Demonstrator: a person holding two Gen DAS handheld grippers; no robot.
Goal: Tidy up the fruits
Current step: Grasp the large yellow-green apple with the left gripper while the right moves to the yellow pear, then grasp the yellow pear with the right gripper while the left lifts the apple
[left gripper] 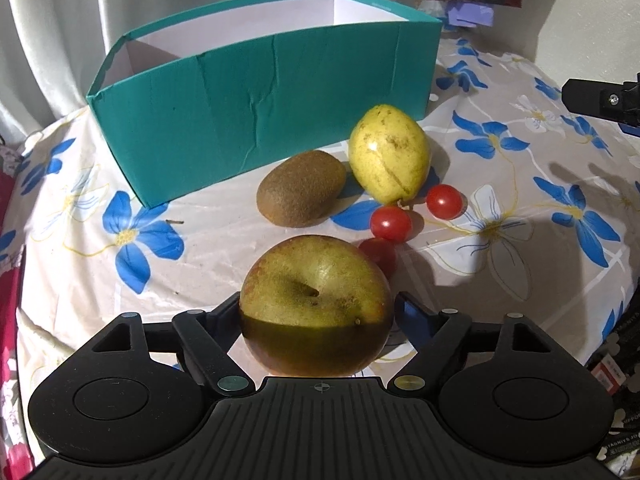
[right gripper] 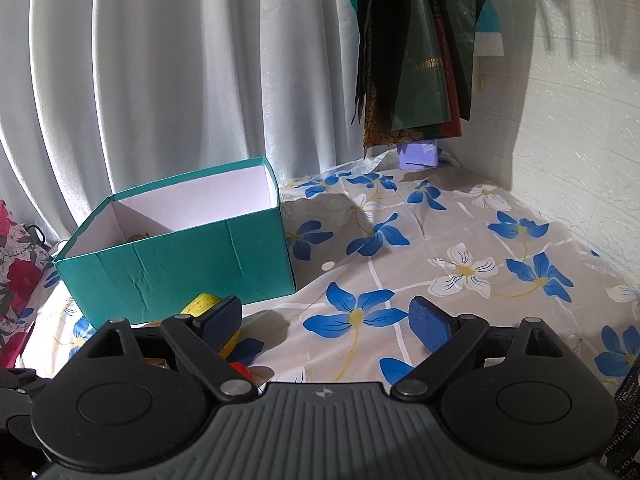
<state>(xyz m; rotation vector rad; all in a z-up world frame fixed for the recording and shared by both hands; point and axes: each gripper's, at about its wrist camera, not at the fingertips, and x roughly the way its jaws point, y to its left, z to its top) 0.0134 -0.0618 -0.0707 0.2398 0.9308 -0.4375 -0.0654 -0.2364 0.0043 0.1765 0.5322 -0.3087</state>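
**Left gripper holds an apple in front of a teal box; right gripper waits empty**

The left gripper [left gripper: 318,316] has its fingers [left gripper: 416,318] closed around the widest part of a yellow-green apple [left gripper: 316,300], one on each side, stem dimple facing up. The apple sits close to the camera, and its lower half is in shadow. It looks firm, smooth-skinned and fairly heavy for its size, so a grip across the middle suits it best; higher or lower, the round waxy skin could slip out.

Beyond it on the flowered tabletop [left gripper: 500,184] lie a fuzzy brown kiwi [left gripper: 301,194], a yellow pear-shaped fruit [left gripper: 389,153] and three cherry tomatoes [left gripper: 391,223]. The tomatoes are small and soft and probably need a light pinch. An open teal box [left gripper: 260,120] stands behind the fruit, just touching none of it.

The right gripper [right gripper: 326,326] hovers with fingers spread apart, holding nothing.
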